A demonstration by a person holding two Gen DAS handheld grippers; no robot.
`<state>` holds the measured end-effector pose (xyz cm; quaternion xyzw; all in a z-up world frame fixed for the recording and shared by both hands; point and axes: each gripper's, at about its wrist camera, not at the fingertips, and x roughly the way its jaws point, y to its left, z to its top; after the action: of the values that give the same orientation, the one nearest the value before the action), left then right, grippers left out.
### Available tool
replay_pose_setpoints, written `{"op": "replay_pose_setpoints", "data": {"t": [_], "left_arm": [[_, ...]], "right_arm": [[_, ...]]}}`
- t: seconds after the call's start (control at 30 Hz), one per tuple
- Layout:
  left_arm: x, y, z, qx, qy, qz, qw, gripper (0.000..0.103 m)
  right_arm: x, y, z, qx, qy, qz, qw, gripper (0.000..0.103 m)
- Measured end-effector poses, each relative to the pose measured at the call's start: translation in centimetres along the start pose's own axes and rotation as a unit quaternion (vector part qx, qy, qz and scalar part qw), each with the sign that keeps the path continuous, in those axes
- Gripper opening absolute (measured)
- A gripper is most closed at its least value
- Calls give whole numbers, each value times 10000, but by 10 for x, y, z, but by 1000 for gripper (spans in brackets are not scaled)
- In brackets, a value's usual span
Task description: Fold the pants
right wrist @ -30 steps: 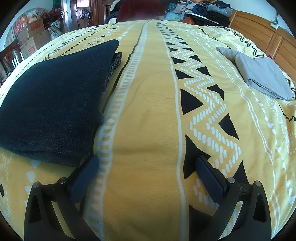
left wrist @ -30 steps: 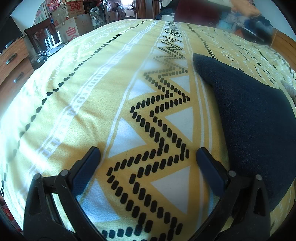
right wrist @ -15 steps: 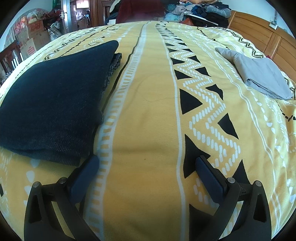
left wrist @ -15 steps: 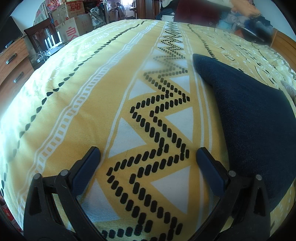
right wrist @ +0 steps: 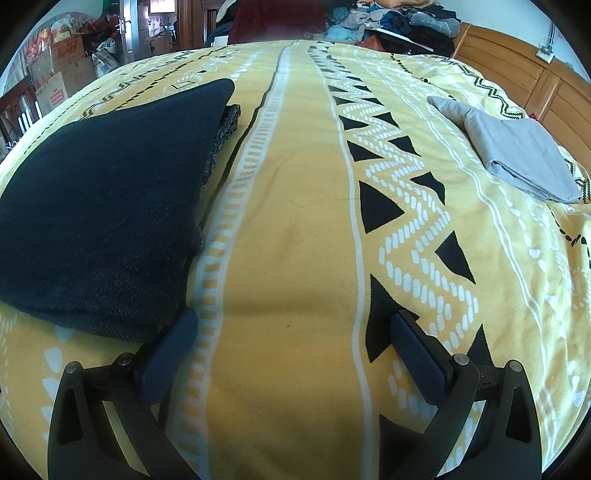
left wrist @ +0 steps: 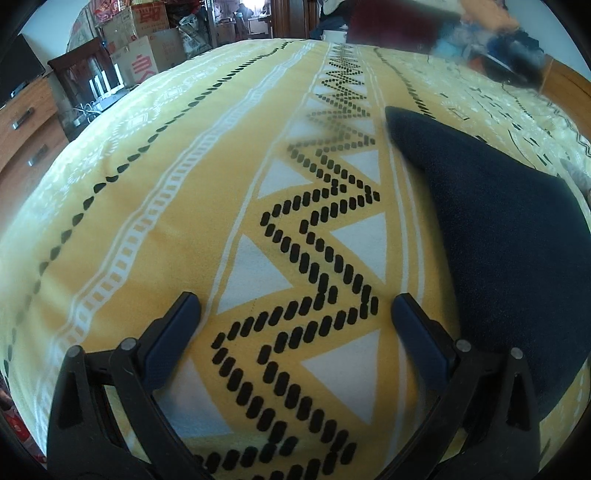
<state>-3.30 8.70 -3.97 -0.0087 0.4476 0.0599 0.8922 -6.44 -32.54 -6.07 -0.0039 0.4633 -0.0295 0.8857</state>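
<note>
Dark navy pants (right wrist: 107,206) lie folded into a flat stack on the yellow patterned bedspread (right wrist: 295,221), at the left of the right wrist view. The same pants (left wrist: 509,243) fill the right side of the left wrist view. My left gripper (left wrist: 295,310) is open over bare bedspread (left wrist: 184,192), with the pants just to the right of its right finger. My right gripper (right wrist: 293,328) is open too, and its left finger (right wrist: 173,343) sits beside the near corner of the pants. Neither gripper holds anything.
A folded grey garment (right wrist: 517,155) lies at the far right of the bed. A pile of clothes (right wrist: 399,22) sits at the far end, near a wooden headboard (right wrist: 517,66). Cardboard boxes (left wrist: 144,55), a chair and a wooden dresser (left wrist: 22,125) stand left of the bed.
Both grippers stay open. The right wrist view has shifted slightly, with the grey garment a little further left; the pants lie unchanged.
</note>
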Motion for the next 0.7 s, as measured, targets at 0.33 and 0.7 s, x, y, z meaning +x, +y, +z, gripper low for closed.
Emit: {"op": "replay_pose_setpoints", "data": {"t": [0.33, 0.7], "left_arm": [[-1, 1, -1, -4, -3, -5, 10000, 103], [0, 0, 0, -7, -2, -1, 10000, 103]], "right_arm": [[1, -1, 1, 48, 0, -16, 10000, 103], [1, -5, 1, 102, -39, 77, 9999, 103]]}}
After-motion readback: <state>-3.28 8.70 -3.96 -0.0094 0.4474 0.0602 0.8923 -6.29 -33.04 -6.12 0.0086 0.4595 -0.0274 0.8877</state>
